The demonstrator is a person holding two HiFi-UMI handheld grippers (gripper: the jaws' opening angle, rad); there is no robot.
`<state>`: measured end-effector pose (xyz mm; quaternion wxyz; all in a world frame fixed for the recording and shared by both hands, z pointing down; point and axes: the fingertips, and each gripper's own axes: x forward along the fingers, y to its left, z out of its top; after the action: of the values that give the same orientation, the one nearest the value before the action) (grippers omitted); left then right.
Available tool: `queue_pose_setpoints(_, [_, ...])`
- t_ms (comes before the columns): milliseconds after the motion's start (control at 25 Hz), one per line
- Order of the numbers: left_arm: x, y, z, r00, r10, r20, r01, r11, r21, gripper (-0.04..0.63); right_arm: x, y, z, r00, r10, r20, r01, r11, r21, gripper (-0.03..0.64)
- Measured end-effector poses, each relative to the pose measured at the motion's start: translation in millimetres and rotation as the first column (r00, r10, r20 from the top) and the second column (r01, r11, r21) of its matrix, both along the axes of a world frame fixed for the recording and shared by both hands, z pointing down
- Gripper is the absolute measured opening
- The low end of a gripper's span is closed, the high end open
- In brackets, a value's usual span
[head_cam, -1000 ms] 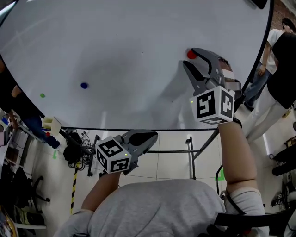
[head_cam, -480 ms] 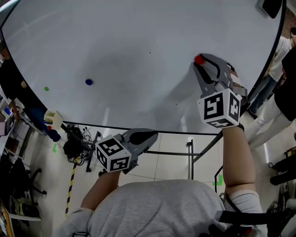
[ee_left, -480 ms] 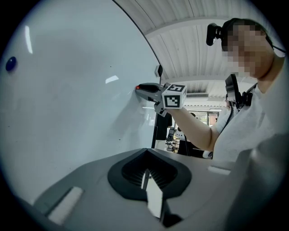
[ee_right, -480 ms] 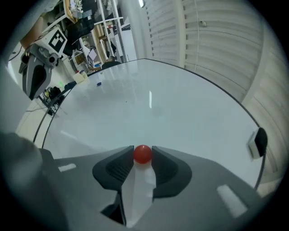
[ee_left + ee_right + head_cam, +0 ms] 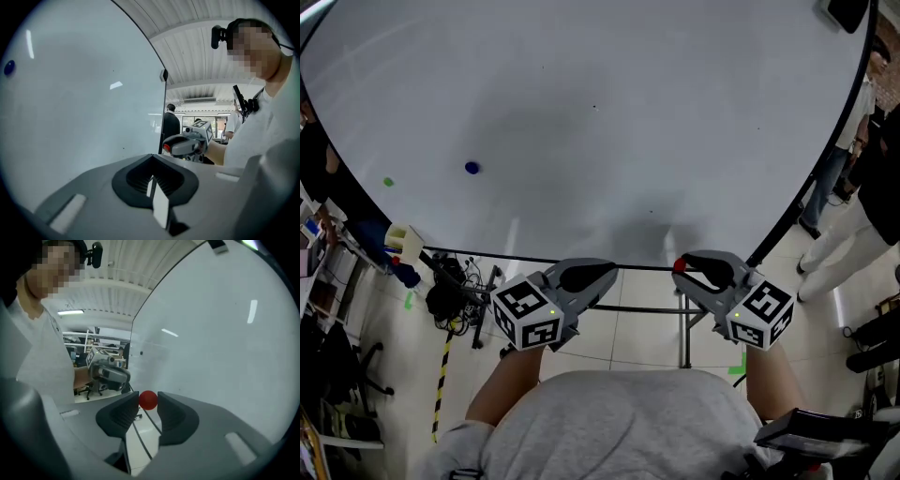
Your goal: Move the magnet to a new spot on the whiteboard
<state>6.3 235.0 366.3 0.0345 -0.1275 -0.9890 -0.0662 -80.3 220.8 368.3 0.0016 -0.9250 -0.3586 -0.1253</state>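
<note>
The small red magnet [image 5: 679, 265] sits between the tips of my right gripper [image 5: 683, 268], off the whiteboard [image 5: 581, 103] and just below its bottom edge. In the right gripper view the red magnet [image 5: 148, 400] is pinched between both dark pads, and the jaws are opening slightly round it. My left gripper [image 5: 602, 277] hangs lower left of the board, shut with nothing in it. The left gripper view shows its closed tips [image 5: 152, 174] and the right gripper [image 5: 183, 143] beyond. A blue magnet [image 5: 472, 168] and a green magnet [image 5: 388, 182] stay on the board's left part.
Bystanders [image 5: 874, 141] stand to the right of the board. The board's stand legs [image 5: 685, 319] and a tangle of cables [image 5: 450, 292] are on the tiled floor below. A pale box [image 5: 403, 247] sits at the board's lower left edge, near yellow-black tape [image 5: 447, 380].
My right gripper closed on the red magnet at the board's right side, pulled it off and dropped down toward me, below the board's edge. The left gripper held still.
</note>
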Motion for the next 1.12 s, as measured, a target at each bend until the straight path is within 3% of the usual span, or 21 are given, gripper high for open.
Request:
queue_pose_setpoints(480, [-10.9,-4.7,18.5,0.998,0.028,-0.049,-0.027,0.999,0.035,-0.014,2.1,-11.2,24.5,0.998,0.055,-0.042,-0.054,0.998,0.02,0.127])
queue_pose_setpoints(640, [-10.5,-5.4,19.2,0.997,0.012,-0.077,-0.012,1.0,0.001,-0.015,6.0,-11.9,25.2,0.997,0.045,-0.056,-0.044,0.999,0.021,0.127])
queue_pose_setpoints(1120, [-17.9,-10.1,17.5,0.997,0.062,-0.052,-0.06,0.997,0.039,-0.012,13.0,-8.9,30.9,0.999,0.044,-0.012,-0.044,0.999,-0.005,0.127])
